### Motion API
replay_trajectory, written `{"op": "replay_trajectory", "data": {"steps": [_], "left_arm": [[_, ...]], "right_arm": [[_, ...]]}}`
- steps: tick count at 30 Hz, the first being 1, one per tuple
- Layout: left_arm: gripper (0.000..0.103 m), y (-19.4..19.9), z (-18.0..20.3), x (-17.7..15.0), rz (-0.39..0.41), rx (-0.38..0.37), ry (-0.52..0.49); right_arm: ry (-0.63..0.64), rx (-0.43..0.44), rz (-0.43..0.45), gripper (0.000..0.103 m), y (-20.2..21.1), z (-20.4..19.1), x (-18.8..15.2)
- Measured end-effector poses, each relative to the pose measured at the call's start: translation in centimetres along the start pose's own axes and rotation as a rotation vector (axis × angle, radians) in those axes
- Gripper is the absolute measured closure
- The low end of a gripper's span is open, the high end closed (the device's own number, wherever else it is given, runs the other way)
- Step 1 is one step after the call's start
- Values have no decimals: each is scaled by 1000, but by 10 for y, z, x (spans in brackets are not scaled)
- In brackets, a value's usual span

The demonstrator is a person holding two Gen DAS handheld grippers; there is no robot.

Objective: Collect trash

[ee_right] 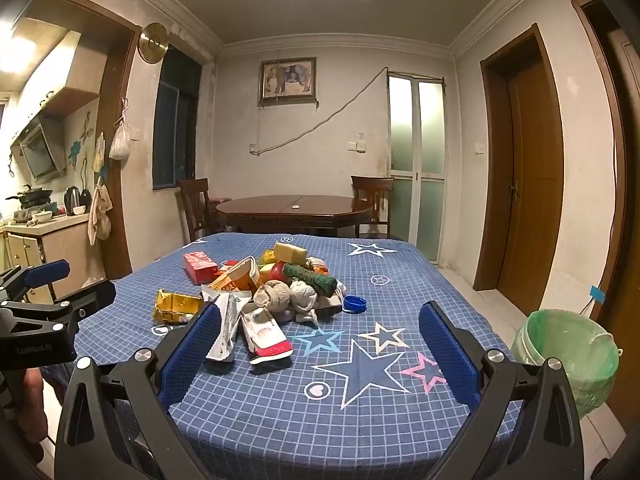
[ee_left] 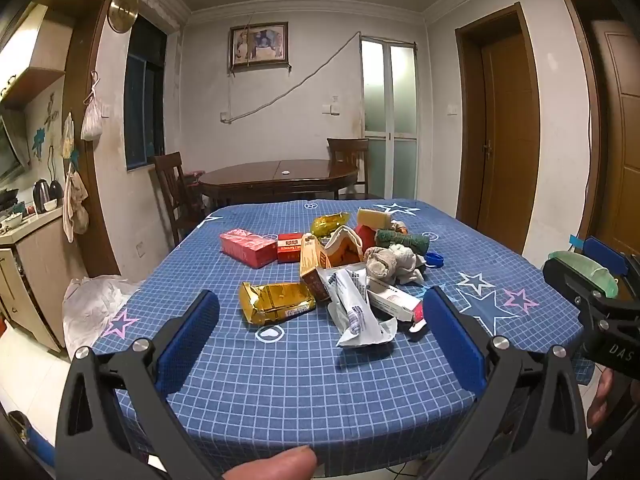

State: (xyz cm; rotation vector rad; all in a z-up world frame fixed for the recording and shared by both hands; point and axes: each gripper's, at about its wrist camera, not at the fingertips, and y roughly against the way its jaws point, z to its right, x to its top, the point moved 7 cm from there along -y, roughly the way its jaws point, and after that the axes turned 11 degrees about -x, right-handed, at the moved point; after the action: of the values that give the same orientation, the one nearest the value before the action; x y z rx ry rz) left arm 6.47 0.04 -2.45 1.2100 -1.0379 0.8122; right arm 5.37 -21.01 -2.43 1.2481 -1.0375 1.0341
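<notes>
A heap of trash (ee_left: 352, 264) (ee_right: 276, 292) lies mid-table on the blue star-patterned cloth (ee_left: 280, 380) (ee_right: 320, 420). It holds a gold foil pack (ee_left: 276, 302) (ee_right: 176, 306), a red box (ee_left: 248, 247) (ee_right: 199, 267), crumpled white wrappers (ee_left: 356, 308) (ee_right: 228, 328), wadded cloths (ee_left: 394, 264) (ee_right: 288, 298), a green roll (ee_right: 310, 278) and a blue cap (ee_left: 435, 259) (ee_right: 355, 304). My left gripper (ee_left: 320, 312) hovers open in front of the heap, nothing between its fingers. My right gripper (ee_right: 320, 328) is open too, near the heap's right side. A bin (ee_right: 568, 354) lined with a green bag stands on the floor right of the table.
A dark wooden table (ee_left: 280, 176) (ee_right: 296, 206) with chairs stands behind. A white bag (ee_left: 90, 304) lies on the floor at the left. The kitchen counter (ee_right: 44, 224) is at far left, doors at the right. A person's thumb (ee_left: 276, 464) shows at the bottom edge.
</notes>
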Motion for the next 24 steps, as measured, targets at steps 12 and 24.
{"op": "replay_trajectory", "data": {"steps": [12,24], "left_arm": [[5,1,1,3,2,-1,-1],[5,0,1,3,1,0,-1]], "right_arm": [[2,3,-7,4,-1,0,0],[0,4,-8,4,-1,-1,0]]}}
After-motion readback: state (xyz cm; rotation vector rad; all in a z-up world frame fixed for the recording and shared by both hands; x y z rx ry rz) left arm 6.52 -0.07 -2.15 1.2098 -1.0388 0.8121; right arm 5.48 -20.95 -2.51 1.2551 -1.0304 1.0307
